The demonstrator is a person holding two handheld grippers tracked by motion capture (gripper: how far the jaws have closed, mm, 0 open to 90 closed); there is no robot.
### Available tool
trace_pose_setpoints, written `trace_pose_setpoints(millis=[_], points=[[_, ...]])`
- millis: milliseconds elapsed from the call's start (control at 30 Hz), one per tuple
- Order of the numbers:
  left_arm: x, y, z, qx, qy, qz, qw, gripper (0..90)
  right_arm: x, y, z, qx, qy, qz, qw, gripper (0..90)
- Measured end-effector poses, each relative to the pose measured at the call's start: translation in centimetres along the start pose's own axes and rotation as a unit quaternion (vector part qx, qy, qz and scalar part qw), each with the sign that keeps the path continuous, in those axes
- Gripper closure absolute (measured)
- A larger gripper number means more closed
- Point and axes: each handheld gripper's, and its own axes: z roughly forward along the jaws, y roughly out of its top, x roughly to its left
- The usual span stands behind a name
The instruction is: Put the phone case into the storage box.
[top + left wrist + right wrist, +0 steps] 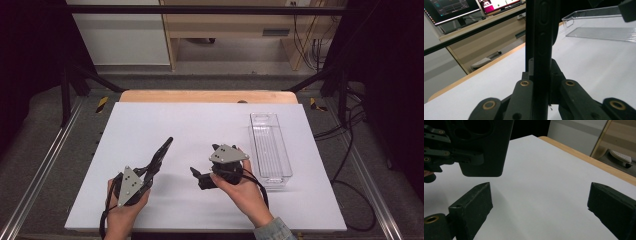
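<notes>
Left tool (161,152): clamped tight on a slim black phone (163,150), held edge-on, raised off the desk and angled up and away toward the far side.
Close-up from the left gripper view: phone (541,50) standing straight up between the jaws, side buttons facing the lens, pads pressing on both faces.
Desk (200,125): white sheet, bare between the two hands.
Right tool (197,177): jaws spread wide, nothing between them, low over the desk near the middle and pointing leftward at the phone.
Right gripper view: phone's lower end (486,147) hanging at upper left, above and beyond the left-hand jaw, not yet inside the gap.
Tray (270,147): clear plastic, long and narrow, empty, lying at the right side of the desk, just beyond the right hand (242,192).
Step in hand: looks like a hand-over, phone offered by the left, right closing in to take it.
Next move calls for: right tool sliding further left so the phone's free end sits squarely between the jaws, then a squeeze before any letting go on the left.
Likely goal: the tray, well apart from the phone for now.
</notes>
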Motion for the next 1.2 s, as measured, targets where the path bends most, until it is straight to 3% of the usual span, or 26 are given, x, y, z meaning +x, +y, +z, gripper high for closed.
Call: trace_pose_setpoints(millis=[133, 233, 433, 700, 1200], points=[[0.0, 0.1, -0.1, -0.002, -0.003, -0.009, 0.9999, 84.9, 0.0, -0.5, 0.4, 0.0, -0.003, -0.002, 1.0, 6.2], [0.1, 0.1, -0.1, -0.006, -0.011, -0.034, 0.9993, 84.9, -0.1, -0.8, 0.6, -0.002, -0.005, 0.002, 1.0, 6.6], [0.1, 0.2, -0.1, -0.009, -0.015, -0.044, 0.9989, 84.9, -0.2, -1.3, 0.9, -0.005, -0.011, 0.009, 0.9999, 5.6], [0.0, 0.2, -0.1, -0.017, -0.031, -0.066, 0.9972, 84.9, -0.1, -1.3, 0.9, -0.011, 0.008, 0.026, 0.9996, 5.3], [-0.5, 0.3, 0.2, -0.024, -0.046, -0.069, 0.9963, 84.9, -0.5, -0.9, 0.6, -0.03, 0.02, 0.088, 0.9955, 4.2]])
